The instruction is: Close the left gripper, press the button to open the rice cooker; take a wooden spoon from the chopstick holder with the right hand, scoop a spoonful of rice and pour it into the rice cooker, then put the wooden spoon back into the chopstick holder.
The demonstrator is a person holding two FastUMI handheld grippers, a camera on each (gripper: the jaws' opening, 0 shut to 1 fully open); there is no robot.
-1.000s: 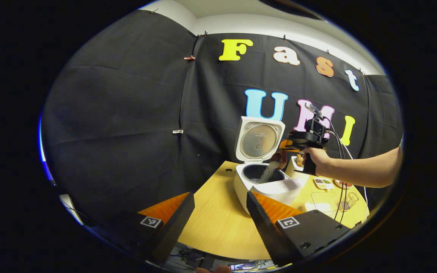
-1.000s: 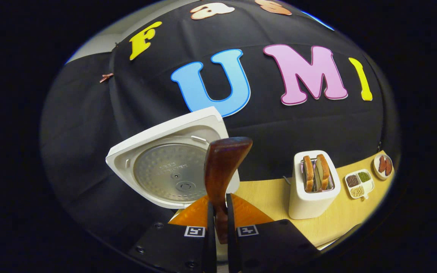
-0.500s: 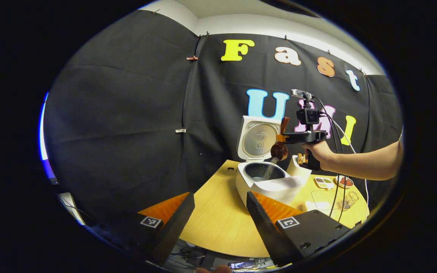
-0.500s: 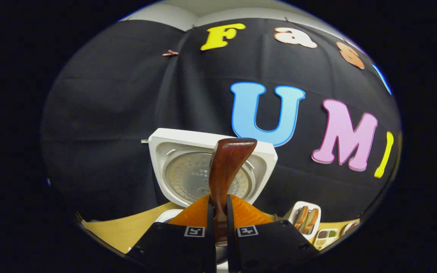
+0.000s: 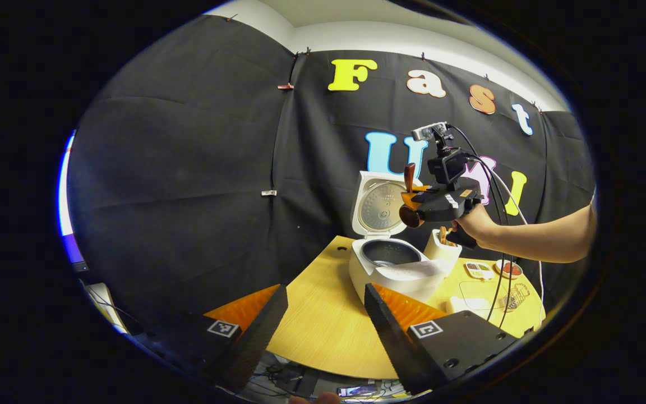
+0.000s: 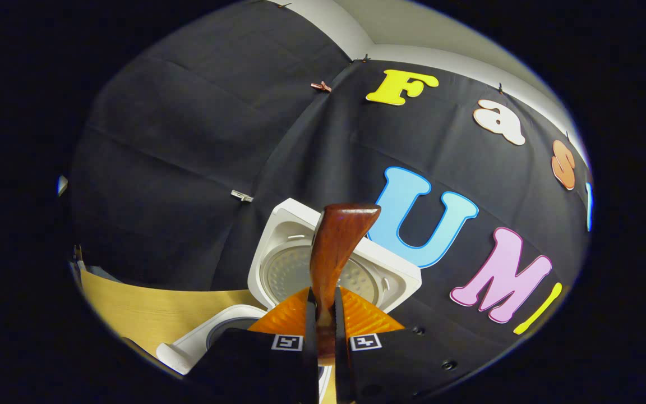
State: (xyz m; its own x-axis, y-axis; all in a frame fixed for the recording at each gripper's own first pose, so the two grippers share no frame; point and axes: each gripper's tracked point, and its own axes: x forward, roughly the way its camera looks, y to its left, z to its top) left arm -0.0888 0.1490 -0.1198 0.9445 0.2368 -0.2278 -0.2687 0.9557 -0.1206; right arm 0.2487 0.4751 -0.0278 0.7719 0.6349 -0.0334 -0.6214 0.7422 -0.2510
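The white rice cooker [image 5: 396, 269] stands on the round wooden table [image 5: 323, 325] with its lid [image 5: 380, 203] raised and its dark pot showing. My right gripper [image 5: 410, 197] hovers above the pot, held by a hand, and is shut on the brown wooden spoon [image 5: 410, 210], whose bowl hangs just below the fingers. In the right gripper view my right gripper [image 6: 326, 314] clamps the wooden spoon [image 6: 337, 247] handle, which rises before the open lid [image 6: 300, 264]. My left gripper [image 5: 323, 314] stands open near the table's front edge, holding nothing. A white holder [image 5: 441, 249] stands beside the cooker.
To the right of the cooker lie a small divided dish [image 5: 477, 270], a round plate [image 5: 508, 269], a clear tray [image 5: 477, 294] and a small wire basket [image 5: 516, 297]. Cables hang from the right gripper. The person's forearm [image 5: 541, 241] reaches in from the right.
Rice poured from the spoon into the pot; the stream has stopped. My right gripper has risen and turned left with the spoon. The left gripper has stayed put.
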